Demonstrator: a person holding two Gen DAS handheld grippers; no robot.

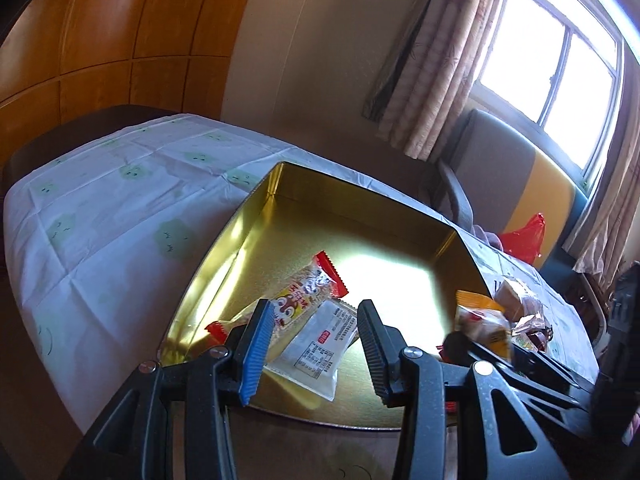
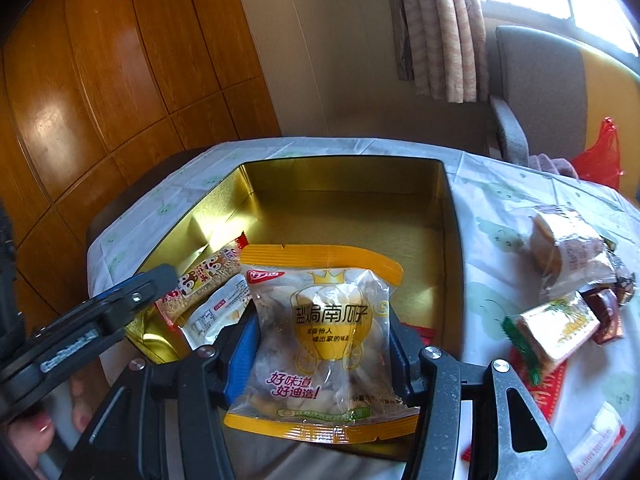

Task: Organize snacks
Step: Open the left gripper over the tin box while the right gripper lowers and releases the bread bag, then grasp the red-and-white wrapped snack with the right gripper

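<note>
A gold tin box [image 1: 280,208] [image 2: 444,216] stands on the table. Inside lie a red-ended squirrel snack bar [image 1: 308,286] [image 2: 200,276] and a white packet [image 1: 316,344] [image 2: 212,316]. My left gripper [image 1: 314,344] is open and empty, just above these two at the box's near edge; it also shows in the right wrist view [image 2: 160,280]. My right gripper [image 2: 324,344] is shut on a yellow-trimmed clear snack bag [image 2: 324,320] and holds it over the box's near edge; the bag shows in the left wrist view [image 1: 480,320].
Several loose snacks [image 2: 568,264] lie on the white tablecloth [image 2: 492,232] right of the box, among them a green-ended packet [image 2: 556,328]. A chair [image 2: 532,92] with a red bag [image 2: 600,156] stands behind the table. A wooden wall is at left.
</note>
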